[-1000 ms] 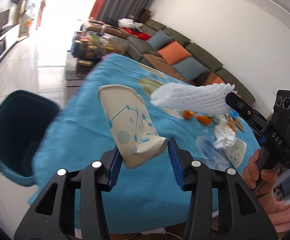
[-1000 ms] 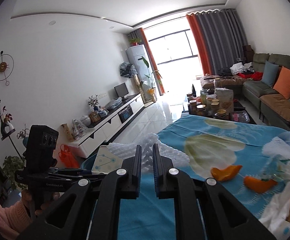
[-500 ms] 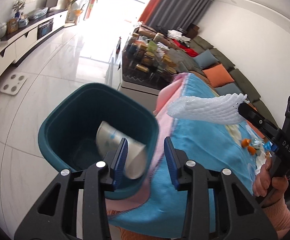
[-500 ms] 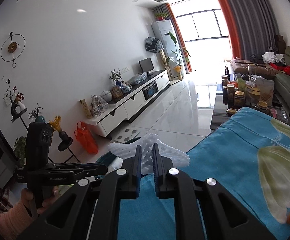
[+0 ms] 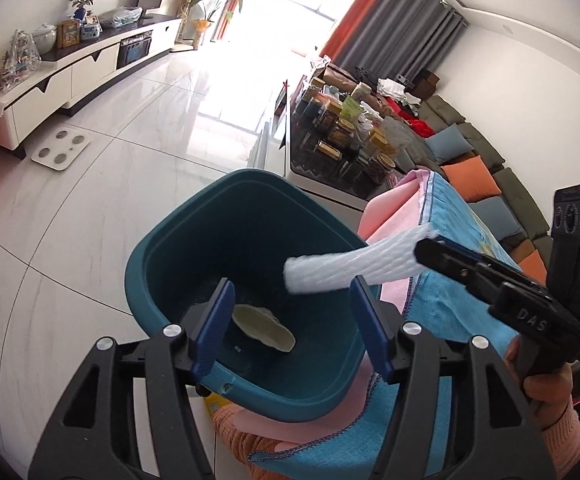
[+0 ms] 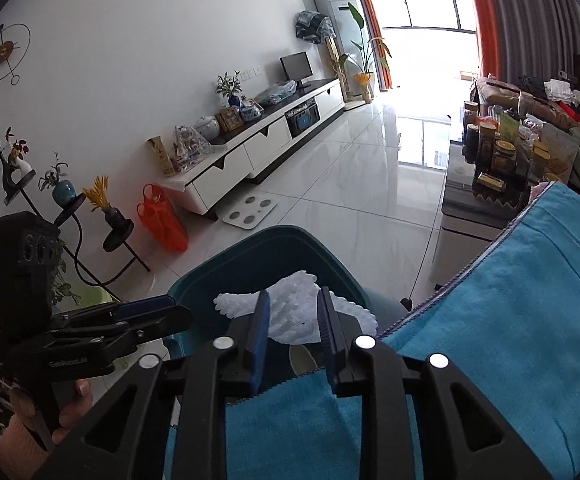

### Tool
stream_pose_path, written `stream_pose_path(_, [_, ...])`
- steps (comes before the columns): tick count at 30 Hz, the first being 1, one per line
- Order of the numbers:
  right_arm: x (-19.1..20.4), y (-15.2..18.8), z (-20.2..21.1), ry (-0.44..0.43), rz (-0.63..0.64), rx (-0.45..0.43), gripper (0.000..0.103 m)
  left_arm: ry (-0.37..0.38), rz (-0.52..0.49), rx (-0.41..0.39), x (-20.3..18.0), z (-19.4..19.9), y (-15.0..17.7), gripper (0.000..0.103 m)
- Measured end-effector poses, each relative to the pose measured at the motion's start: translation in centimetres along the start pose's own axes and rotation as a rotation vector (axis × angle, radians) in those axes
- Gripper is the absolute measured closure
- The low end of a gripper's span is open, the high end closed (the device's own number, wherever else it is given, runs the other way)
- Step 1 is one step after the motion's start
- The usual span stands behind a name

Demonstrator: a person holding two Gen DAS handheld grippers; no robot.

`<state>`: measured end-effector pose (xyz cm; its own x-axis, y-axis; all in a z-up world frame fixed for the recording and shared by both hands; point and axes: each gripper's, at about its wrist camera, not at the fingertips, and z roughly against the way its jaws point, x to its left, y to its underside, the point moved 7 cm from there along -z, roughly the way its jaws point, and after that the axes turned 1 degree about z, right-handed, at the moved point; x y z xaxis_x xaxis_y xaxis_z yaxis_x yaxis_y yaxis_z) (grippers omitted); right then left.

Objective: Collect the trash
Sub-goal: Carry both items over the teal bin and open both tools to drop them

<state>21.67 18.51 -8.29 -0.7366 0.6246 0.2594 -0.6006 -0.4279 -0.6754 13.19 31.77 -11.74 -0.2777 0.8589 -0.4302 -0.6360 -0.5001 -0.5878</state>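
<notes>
A teal trash bin (image 5: 161, 264) stands on the floor beside the table. A paper cup (image 5: 263, 328) lies on its bottom. My left gripper (image 5: 294, 324) is open and empty above the bin's near rim. My right gripper (image 6: 293, 316) hangs over the bin (image 6: 273, 248) with its jaws parted around a white foam net sleeve (image 6: 294, 308). In the left wrist view the sleeve (image 5: 354, 266) sticks out level from the right gripper's tip, above the bin. I cannot tell whether the pads still touch it.
The table's blue cloth (image 6: 510, 300) with a pink layer (image 5: 394, 196) under it hangs next to the bin. A low table with jars (image 5: 346, 128) stands behind. A white scale (image 5: 61, 149) lies on the tiled floor, with a TV cabinet (image 6: 265, 144) along the wall.
My left gripper swung from over the table to the bin, opened and dropped the paper cup in. My right gripper carried the foam sleeve over the bin and its jaws have parted.
</notes>
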Motion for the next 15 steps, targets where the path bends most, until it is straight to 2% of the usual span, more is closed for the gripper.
stream_pose_path(3, [0.3, 0.1, -0.5, -0.004, 0.003, 0.019, 0.071, -0.02, -0.005, -0.013, 0.0, 0.3, 0.0, 0.042])
stream_pose_path(8, [0.1, 0.4, 0.6, -0.008, 0.005, 0.0, 0.067, -0.03, -0.021, -0.042, -1.0, 1.0, -0.3, 0.039])
stream_pose_path(13, [-0.5, 1.3, 3.9, -0.01, 0.001, -0.051, 0.062, -0.013, -0.083, -0.086, -3.0, 2.5, 0.3, 0.028])
stream_pose_path(15, [-0.9, 2.0, 5.9, -0.005, 0.002, -0.079, 0.06, 0.006, -0.126, -0.097, -4.9, 2.9, 0.8, 0.025])
